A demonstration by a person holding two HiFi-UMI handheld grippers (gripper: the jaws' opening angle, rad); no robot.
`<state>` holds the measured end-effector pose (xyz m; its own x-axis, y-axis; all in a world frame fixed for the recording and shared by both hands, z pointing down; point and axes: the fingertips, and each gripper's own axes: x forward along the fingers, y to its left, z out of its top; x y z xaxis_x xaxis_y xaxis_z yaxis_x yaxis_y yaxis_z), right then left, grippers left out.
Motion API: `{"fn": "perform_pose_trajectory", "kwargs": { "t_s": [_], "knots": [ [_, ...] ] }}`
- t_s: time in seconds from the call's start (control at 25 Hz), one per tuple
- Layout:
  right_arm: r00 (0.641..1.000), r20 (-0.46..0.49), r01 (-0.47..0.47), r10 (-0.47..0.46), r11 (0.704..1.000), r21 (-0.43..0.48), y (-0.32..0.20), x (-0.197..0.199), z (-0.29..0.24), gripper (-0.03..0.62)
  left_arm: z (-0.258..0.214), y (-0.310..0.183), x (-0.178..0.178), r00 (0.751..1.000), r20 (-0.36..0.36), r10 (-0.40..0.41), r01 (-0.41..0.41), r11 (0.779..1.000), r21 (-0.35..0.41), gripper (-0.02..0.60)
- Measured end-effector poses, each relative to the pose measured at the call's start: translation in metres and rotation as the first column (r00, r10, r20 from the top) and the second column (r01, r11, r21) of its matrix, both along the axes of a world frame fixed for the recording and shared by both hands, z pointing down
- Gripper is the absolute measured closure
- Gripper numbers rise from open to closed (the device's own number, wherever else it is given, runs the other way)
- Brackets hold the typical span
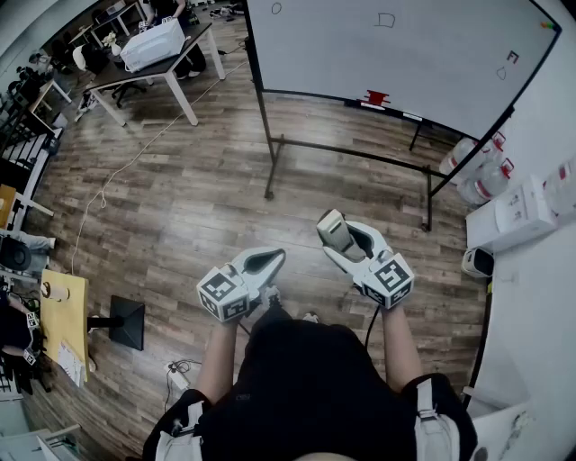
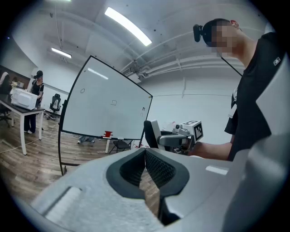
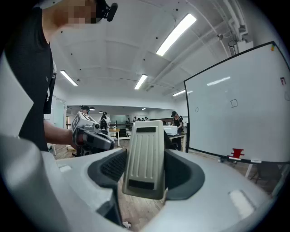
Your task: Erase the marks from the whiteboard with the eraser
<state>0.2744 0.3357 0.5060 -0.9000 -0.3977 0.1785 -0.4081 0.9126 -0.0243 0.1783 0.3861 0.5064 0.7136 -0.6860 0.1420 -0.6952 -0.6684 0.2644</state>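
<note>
An office whiteboard (image 1: 432, 54) on a black frame stand (image 1: 270, 149) is pictured across a wooden floor (image 1: 198, 198). A small circle (image 1: 275, 8), a square outline (image 1: 385, 20) and marks near the right edge (image 1: 509, 61) are drawn on it, and a red object (image 1: 375, 97) is set on its tray. Water jugs (image 1: 477, 171) are grouped beside the stand's right foot, with white boxes (image 1: 513, 214) just in front of them. A counter (image 1: 166, 67) carrying a white case (image 1: 153, 43) is seen at upper left.

The eraser (image 1: 331, 225) is pinched upright in the right hand-held gripper (image 1: 346, 239), ribbed back toward that gripper's camera, well apart from the board, with bare floor between. The left hand-held gripper (image 1: 277, 258) is held just beside it, jaws pressed together on nothing.
</note>
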Motion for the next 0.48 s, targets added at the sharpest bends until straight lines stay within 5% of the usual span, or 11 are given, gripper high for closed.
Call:
{"fn": "perform_pose_trajectory", "kwargs": {
  "t_s": [0.48],
  "knots": [
    [1.000, -0.004, 0.008, -0.008, 1.000, -0.005, -0.0017, 0.0010, 0.0004, 0.330, -0.0015, -0.0012, 0.0028, 1.000, 0.006, 0.000, 0.000, 1.000, 0.005, 0.569]
  ]
}}
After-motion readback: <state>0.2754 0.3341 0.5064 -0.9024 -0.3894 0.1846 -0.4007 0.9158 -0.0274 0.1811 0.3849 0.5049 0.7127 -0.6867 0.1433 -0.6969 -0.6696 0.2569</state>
